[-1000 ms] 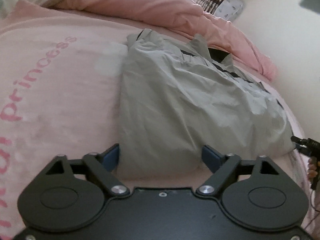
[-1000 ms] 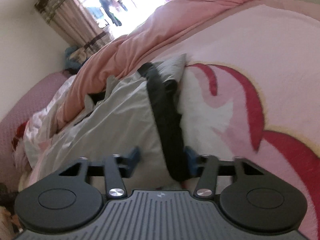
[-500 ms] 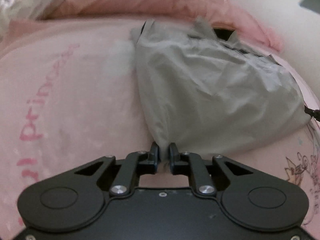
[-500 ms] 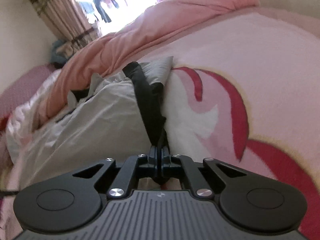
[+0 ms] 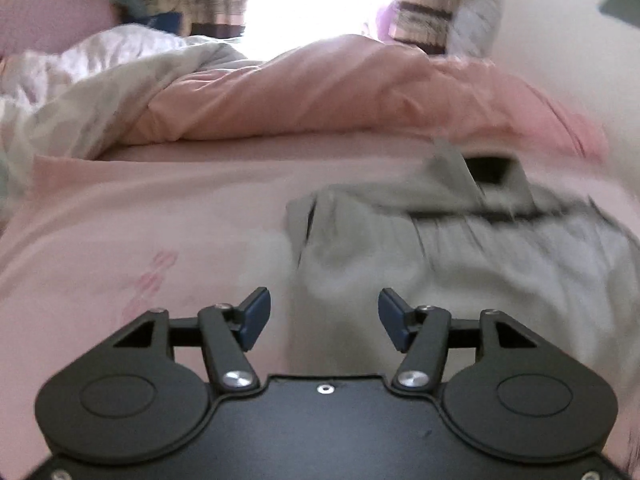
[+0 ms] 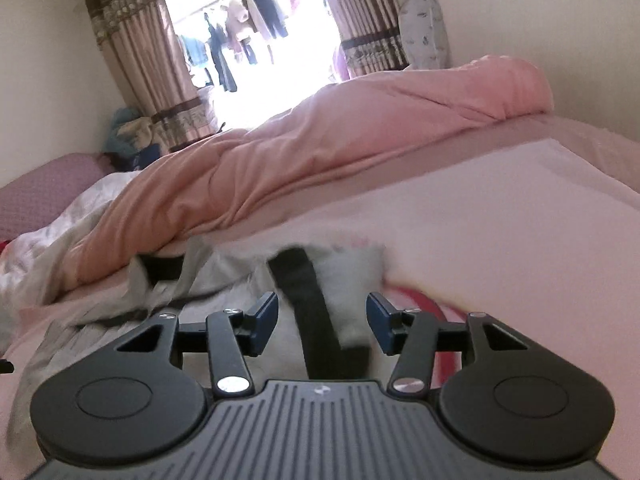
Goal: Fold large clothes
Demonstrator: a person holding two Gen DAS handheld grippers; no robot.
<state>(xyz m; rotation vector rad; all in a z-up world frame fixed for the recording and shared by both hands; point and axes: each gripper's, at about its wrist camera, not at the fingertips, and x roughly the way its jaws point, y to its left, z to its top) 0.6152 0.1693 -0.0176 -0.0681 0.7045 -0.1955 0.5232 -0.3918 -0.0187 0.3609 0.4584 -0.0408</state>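
Grey jacket (image 5: 460,264) is lying folded on the pink bedspread (image 5: 140,240), just ahead of and below both grippers. Left gripper (image 5: 324,314) and right gripper (image 6: 322,318) have just been opening, jaws now standing apart, gripping nothing; the black trim strip (image 6: 308,300) is running away from the right one.

- My left gripper (image 5: 324,320) was matte black, with blue pads (image 5: 252,318) and silver screws.
- My right gripper (image 6: 322,320) matched it, above a ribbed grey base.
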